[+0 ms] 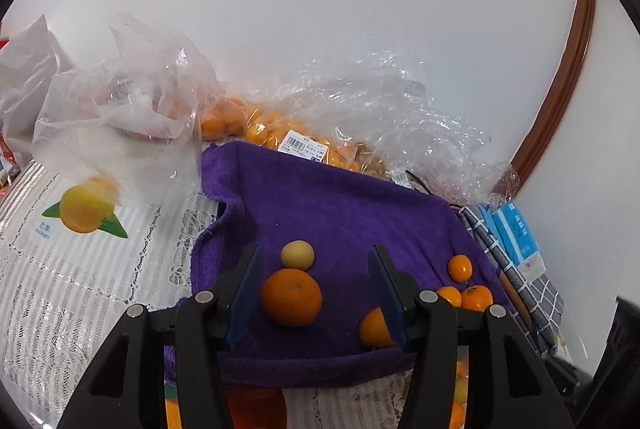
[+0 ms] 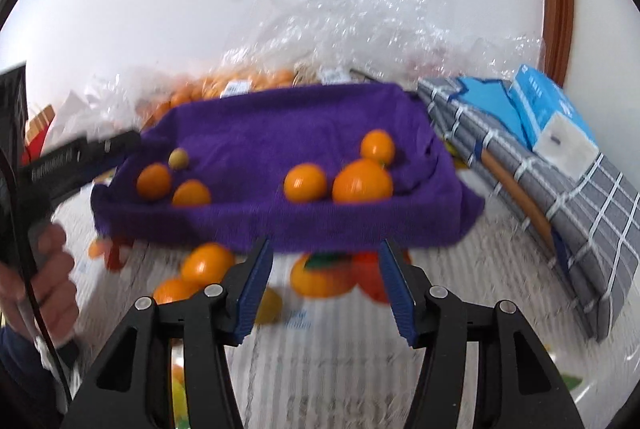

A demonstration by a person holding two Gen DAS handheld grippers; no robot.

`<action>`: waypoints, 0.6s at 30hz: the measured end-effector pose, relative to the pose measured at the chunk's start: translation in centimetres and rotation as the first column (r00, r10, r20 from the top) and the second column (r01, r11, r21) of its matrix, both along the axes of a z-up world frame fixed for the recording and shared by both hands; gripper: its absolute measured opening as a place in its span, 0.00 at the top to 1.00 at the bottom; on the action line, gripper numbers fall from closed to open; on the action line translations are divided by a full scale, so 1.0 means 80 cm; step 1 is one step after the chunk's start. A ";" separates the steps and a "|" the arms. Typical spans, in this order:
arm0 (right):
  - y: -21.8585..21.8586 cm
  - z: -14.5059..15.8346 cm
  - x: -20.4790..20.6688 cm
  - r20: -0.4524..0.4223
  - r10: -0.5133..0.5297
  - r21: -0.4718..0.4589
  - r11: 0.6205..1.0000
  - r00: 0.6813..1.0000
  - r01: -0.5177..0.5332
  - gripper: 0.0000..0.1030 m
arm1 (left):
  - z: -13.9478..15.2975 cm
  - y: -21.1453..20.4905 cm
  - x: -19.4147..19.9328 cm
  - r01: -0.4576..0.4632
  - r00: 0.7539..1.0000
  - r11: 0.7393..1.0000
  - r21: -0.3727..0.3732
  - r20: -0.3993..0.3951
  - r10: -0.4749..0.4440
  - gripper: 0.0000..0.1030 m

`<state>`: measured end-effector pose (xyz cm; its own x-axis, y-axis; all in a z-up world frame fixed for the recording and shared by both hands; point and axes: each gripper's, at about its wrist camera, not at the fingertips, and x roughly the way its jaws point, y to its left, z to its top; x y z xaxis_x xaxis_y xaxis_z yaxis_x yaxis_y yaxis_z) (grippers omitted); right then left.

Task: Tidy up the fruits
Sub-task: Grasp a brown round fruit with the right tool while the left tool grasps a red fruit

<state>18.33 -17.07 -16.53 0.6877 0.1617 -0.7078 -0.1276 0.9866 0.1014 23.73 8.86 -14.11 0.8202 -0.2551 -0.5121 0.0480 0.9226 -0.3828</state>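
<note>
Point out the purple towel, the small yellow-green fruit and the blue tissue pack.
purple towel (image 1: 340, 197), left wrist view, bare middle of the cloth
yellow-green fruit (image 1: 297, 255), left wrist view, centre of its skin
tissue pack (image 2: 538, 101), right wrist view, blue side face

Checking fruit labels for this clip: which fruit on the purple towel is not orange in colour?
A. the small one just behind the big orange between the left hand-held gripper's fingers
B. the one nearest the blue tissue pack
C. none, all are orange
A: a small yellowish fruit sits directly behind the big orange on the purple towel.
</note>
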 end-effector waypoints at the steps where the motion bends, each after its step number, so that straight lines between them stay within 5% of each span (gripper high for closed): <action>1: 0.002 -0.002 -0.004 -0.006 0.013 0.006 1.000 1.000 -0.013 0.50 | 0.000 0.001 0.000 0.002 1.000 1.000 -0.003 0.000 -0.002 0.49; 12: 0.023 -0.024 -0.003 -0.073 0.069 0.018 0.998 0.995 -0.068 0.54 | 0.002 -0.004 -0.006 0.020 1.000 1.000 0.023 0.012 -0.020 0.49; 15: 0.024 -0.031 0.003 -0.113 0.077 0.014 0.997 0.991 -0.076 0.73 | -0.003 -0.011 -0.012 0.033 0.999 0.997 0.066 -0.006 -0.033 0.49; 18: 0.023 -0.029 0.001 -0.095 0.072 0.011 0.997 0.993 -0.071 0.75 | -0.002 -0.016 -0.020 0.062 0.998 0.995 0.079 -0.011 -0.061 0.49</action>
<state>18.39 -15.21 -18.82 0.6035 0.2137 -0.7682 -0.1874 0.9744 0.1238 22.11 7.58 -14.29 0.7996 -0.2633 -0.5397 0.1026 0.9454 -0.3093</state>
